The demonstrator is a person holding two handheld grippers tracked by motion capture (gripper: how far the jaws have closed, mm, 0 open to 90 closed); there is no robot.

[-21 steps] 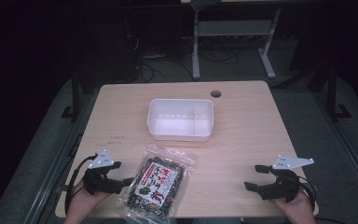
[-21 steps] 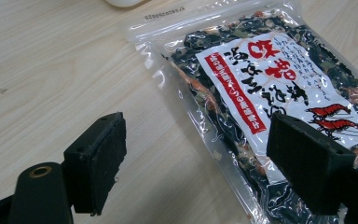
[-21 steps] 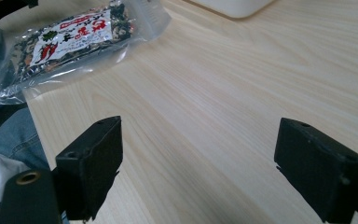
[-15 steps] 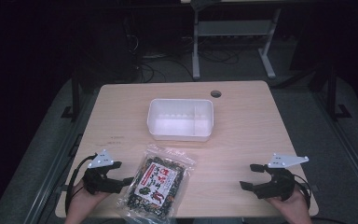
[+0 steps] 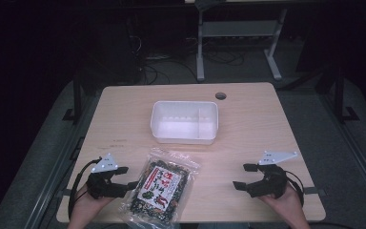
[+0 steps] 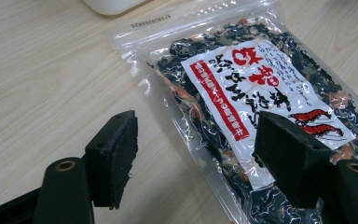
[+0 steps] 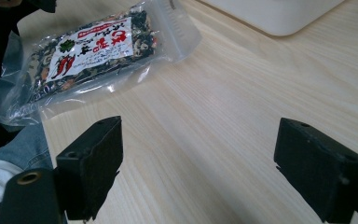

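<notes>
A clear bag of dark dried food with a white and red label lies flat near the table's front edge, and its near end reaches that edge. My left gripper rests at the bag's left side. In the left gripper view, this gripper is open, with the bag edge between its jaws; the pads do not press on it. My right gripper is open over bare wood at the front right and points left toward the bag. In the right gripper view, nothing is between the jaws of that gripper.
A white plastic bin with a divider stands at the table's middle, beyond the bag. There is a round cable hole at the back. Bare wood lies between the bag and the right gripper. Desk legs and cables are on the dark floor behind.
The right gripper has slid a little to the left, toward the bag. The left gripper and the bag have stayed where they were.
</notes>
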